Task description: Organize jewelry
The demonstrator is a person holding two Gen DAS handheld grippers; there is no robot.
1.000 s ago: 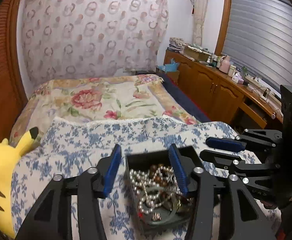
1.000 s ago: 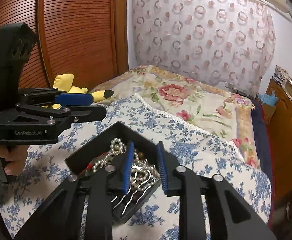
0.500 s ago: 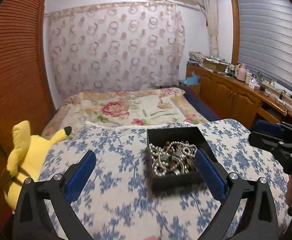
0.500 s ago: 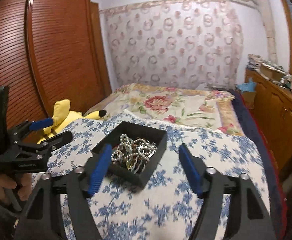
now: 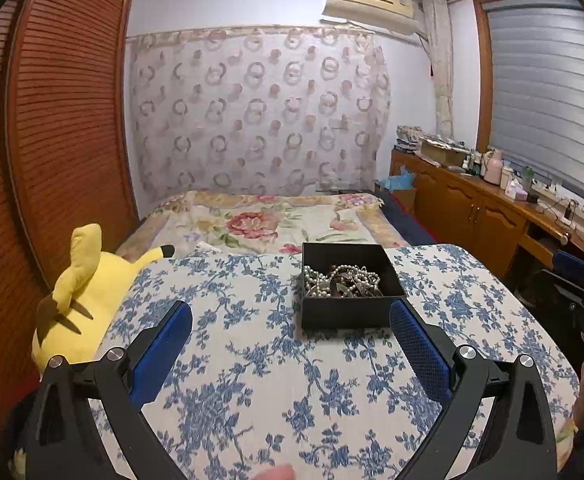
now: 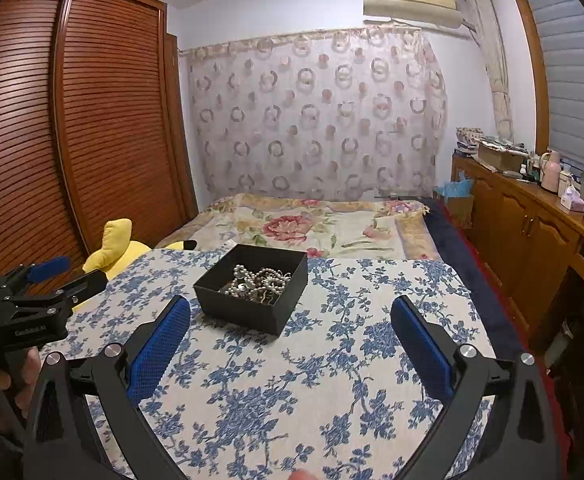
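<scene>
Left gripper: the black two-finger left gripper (image 5: 290,322) with blue ribbed pads is spread wide and holds nothing; it hangs above the cloth, short of the box.
Right gripper: the black right gripper (image 6: 290,320) with the same blue pads is likewise spread wide and empty.
Box: a square black open-topped cardboard box (image 5: 347,312) sits on the blue-and-white floral cloth (image 5: 252,380), ahead of both grippers and apart from their fingers.
Jewelry: a tangled heap of silvery pearl-bead strands (image 6: 258,282) lies inside the box; darker pieces seem mixed in, though they are too small to name.
Left of the cloth: a yellow plush toy with black-tipped ears (image 5: 88,280) lies at the cloth's edge, beside the brown slatted wardrobe doors (image 6: 92,128).
Beyond: a bed with a pink-flowered cover (image 6: 311,228).
</scene>
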